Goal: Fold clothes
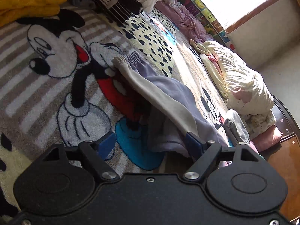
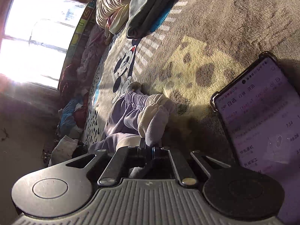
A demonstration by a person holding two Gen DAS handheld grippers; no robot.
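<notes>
1 lilac sweatpants (image 1: 165, 93), on cartoon blanket (image 1: 46, 93), near end lifted | left tool (image 1: 150, 144): jaws wide apart, pinching nothing, cloth by one finger | right tool (image 2: 147, 148): clamped on sweatpants cuff | 1 phone (image 2: 262, 112), lit, beside right tool | 1 yellow garment (image 1: 28, 0)

A home bedroom: a bed covered by a plush cartoon-mouse blanket (image 1: 56, 60), with a rumpled cream quilt (image 1: 241, 82), a folded yellow blanket (image 1: 28, 0) and heaps of clothes along its edges. A wood-framed window (image 2: 35, 37) lets in sunlight, and a smartphone (image 2: 262, 112) lies on the bed.
</notes>
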